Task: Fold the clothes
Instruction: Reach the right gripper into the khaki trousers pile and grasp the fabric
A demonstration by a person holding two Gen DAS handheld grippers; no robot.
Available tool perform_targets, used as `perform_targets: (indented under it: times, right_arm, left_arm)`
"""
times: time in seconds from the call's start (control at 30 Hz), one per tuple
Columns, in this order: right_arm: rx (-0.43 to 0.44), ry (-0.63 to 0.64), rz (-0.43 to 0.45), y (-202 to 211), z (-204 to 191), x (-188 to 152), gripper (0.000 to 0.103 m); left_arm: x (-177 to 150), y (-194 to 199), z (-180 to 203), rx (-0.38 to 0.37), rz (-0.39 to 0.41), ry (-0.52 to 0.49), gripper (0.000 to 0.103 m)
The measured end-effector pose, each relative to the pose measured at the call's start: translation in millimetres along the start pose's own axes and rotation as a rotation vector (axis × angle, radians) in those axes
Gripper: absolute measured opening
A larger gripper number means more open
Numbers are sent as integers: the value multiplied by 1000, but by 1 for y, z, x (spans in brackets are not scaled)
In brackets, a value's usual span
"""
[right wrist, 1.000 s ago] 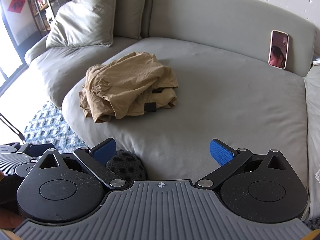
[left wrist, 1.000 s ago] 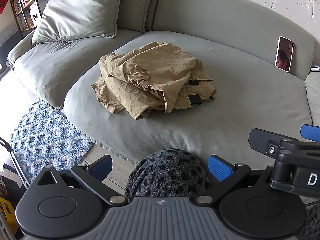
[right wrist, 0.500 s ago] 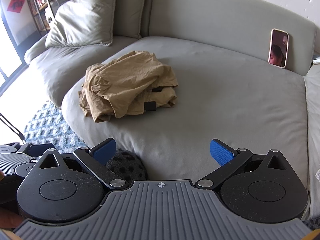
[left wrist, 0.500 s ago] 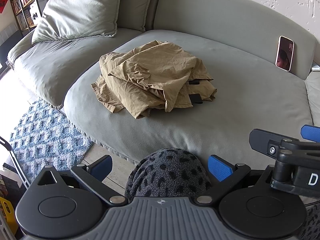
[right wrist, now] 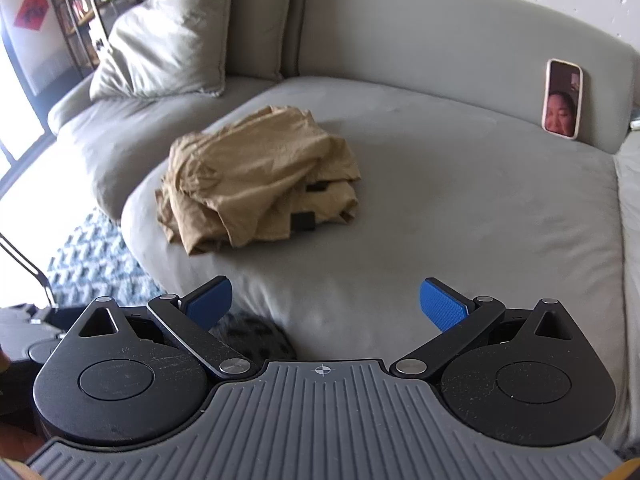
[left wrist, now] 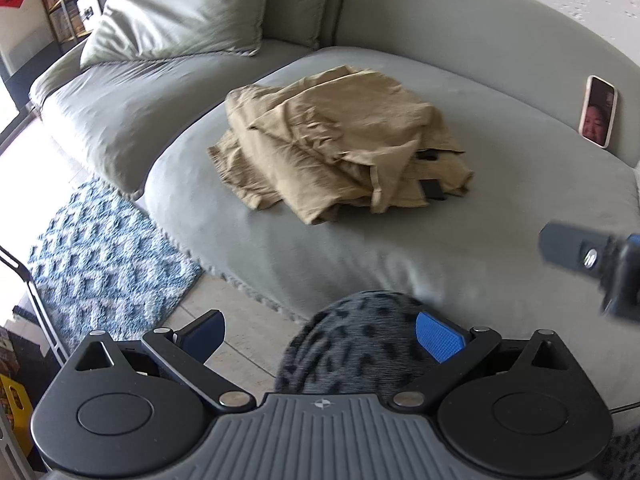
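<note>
Approach stage: the crumpled tan cloth garment (right wrist: 256, 178) sits mid-cushion on the grey sofa (right wrist: 460, 208), left gripper (left wrist: 320, 334) and right gripper (right wrist: 326, 300) both wide open, empty, well short of it, next needing an edge pinch.

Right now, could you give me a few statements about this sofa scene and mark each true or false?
1. The tan garment lies crumpled on the grey sofa. True.
2. The left tongs grip the garment. False: they are open and short of it.
3. A phone leans upright against the sofa back. True.
4. The right tongs are shut. False: they are open and empty.
5. The patterned rug lies on the sofa. False: it lies on the floor beside it.
</note>
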State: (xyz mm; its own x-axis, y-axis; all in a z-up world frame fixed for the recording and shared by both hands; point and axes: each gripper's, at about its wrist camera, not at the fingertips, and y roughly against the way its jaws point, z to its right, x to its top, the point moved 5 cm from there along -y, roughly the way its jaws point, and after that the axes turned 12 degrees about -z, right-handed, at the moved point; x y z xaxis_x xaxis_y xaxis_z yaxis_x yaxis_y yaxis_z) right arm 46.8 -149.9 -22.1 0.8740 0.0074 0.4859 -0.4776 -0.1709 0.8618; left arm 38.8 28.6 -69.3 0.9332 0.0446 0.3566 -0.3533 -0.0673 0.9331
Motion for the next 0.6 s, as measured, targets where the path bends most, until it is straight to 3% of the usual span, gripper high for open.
perform_targets:
  times: [0.17, 0.23, 0.3, 0.4, 0.5, 0.6]
  right_arm:
    - [29, 33, 86, -16, -11, 13, 102]
    - [56, 66, 113, -26, -19, 20, 97]
    - [68, 104, 120, -39, -29, 27, 84]
    - [80, 179, 94, -63, -50, 37, 78]
    - [113, 237, 111, -84, -76, 51, 79]
    - [77, 299, 142, -108, -96, 65, 85]
  left_arm:
    - [2, -16, -32, 28, 20, 63, 97]
    - [2, -24, -47, 27, 19, 111, 91]
    - [1, -30, -59, 12, 17, 161, 87]
    - [2, -38, -75, -9, 18, 225, 87]
    - [5, -42, -85, -12, 31, 249, 88]
    - [8, -45, -92, -3, 38, 265, 88]
